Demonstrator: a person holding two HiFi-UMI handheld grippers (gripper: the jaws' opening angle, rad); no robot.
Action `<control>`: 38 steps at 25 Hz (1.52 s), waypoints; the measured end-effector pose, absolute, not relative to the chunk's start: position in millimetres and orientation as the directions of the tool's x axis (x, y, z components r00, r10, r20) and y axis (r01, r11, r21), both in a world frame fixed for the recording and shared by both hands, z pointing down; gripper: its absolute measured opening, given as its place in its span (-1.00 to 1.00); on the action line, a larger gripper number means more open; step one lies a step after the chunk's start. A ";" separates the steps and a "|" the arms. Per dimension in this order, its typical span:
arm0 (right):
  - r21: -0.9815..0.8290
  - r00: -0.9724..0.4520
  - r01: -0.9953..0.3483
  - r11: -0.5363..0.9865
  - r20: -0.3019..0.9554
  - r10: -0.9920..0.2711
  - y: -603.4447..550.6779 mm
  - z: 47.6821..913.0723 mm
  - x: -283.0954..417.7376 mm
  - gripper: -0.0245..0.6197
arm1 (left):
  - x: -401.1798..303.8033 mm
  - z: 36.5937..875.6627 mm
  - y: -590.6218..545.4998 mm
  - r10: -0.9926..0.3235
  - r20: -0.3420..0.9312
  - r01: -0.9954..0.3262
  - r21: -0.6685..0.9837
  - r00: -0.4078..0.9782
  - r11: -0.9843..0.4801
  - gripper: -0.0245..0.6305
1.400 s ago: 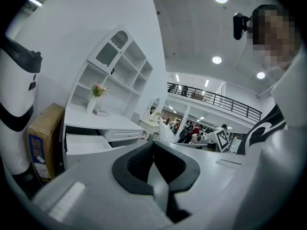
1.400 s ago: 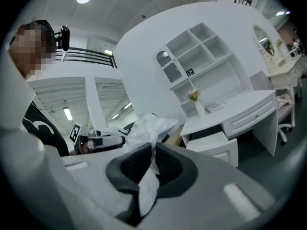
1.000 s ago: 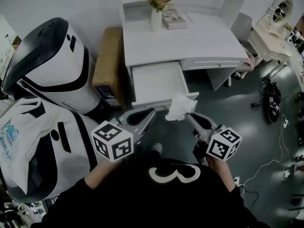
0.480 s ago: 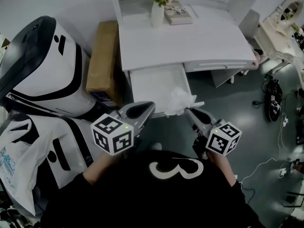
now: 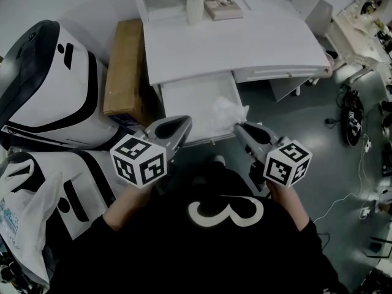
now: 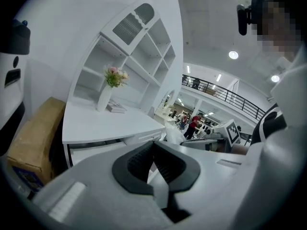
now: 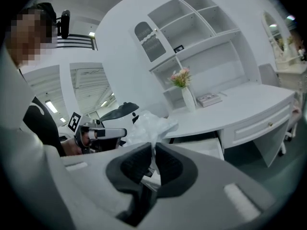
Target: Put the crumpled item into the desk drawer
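Far left of the open drawer (image 5: 191, 100) there's a big white-and-black machine shell (image 5: 52, 81), and a cardboard box (image 5: 125, 66) stands right against the desk on the drawer's left side. My left gripper (image 5: 182, 123) sits at the drawer's front left corner. In its own view the fingers (image 6: 139, 162) are pressed together with nothing between them. The drawer itself is pulled out from under the worktop (image 5: 257, 48) and looks bare white inside. Over the drawer's front right corner is the crumpled item (image 5: 228, 111), a thin white scrunched-up thing. It's pinched in the fingers of my right gripper (image 5: 239, 127), which comes in from just right of the drawer front. The right gripper view shows the pads closed on a fold of it while the rest puffs up above them. Can't tell if it touches the drawer edge. Behind the drawer, a white vase (image 5: 194, 8) with flowers and a book (image 5: 222, 5) sit at the back of the worktop.
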State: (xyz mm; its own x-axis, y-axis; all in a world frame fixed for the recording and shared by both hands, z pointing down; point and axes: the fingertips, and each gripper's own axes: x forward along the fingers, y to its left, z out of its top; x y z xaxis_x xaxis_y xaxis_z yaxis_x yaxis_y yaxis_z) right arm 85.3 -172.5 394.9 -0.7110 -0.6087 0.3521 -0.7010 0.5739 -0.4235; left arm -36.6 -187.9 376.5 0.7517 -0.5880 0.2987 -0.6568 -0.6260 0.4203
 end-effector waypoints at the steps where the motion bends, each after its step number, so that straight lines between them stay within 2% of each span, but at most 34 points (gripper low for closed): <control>1: -0.422 -0.714 -0.698 0.578 0.354 -0.604 -175.1 395.8 85.2 -0.84 | -36.4 378.7 -189.5 -0.590 0.306 -0.663 0.413 0.747 -0.625 -0.90; 13: -0.479 -0.770 -0.638 0.603 0.387 -0.507 -243.3 421.0 78.6 -0.84 | -43.9 395.6 -243.9 -0.635 0.355 -0.721 0.448 0.686 -0.529 -0.90; 38: -0.511 -0.783 -0.559 0.653 0.585 -0.212 -355.7 530.5 27.8 -0.84 | -92.7 484.2 -339.6 -0.687 0.477 -0.806 0.520 0.548 -0.282 -0.90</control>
